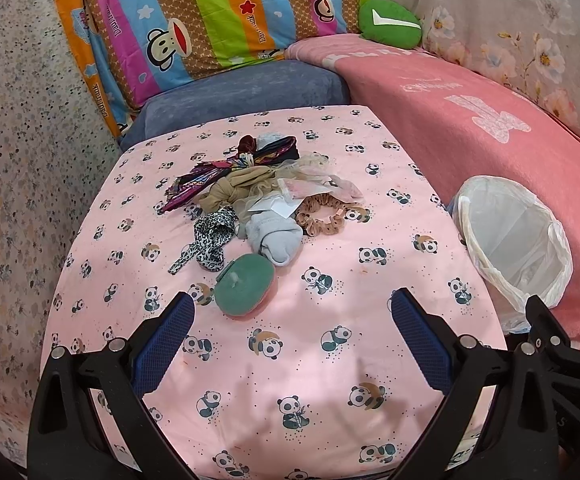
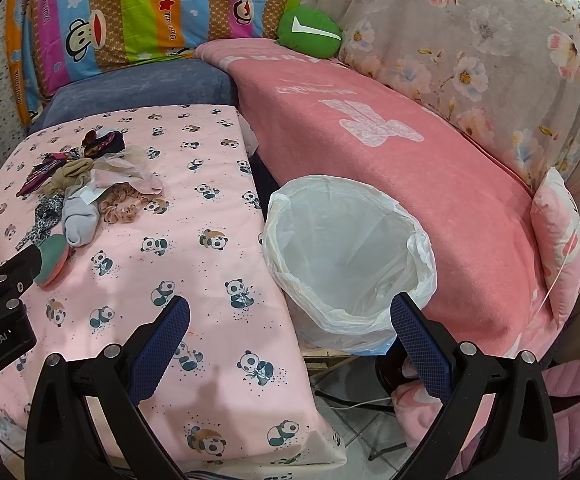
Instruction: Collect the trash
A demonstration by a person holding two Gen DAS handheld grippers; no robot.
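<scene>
Clearly soft, light clutter: I'd pinch the green sponge (image 1: 245,285) across its springy edges; left gripper (image 1: 292,334) and right gripper (image 2: 290,336) jaws spread, empty.

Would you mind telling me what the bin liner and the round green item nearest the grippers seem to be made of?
Bin liner: thin translucent white plastic film, judging by its crinkles and sheen. Round green item: looks like matte felt or foam, with a pink layer underneath; exact material unclear.

Striped monkey-print pillow (image 1: 194,28), green cushion (image 1: 390,24), pink blanket (image 2: 390,152), floral cloth (image 2: 490,60)
</scene>
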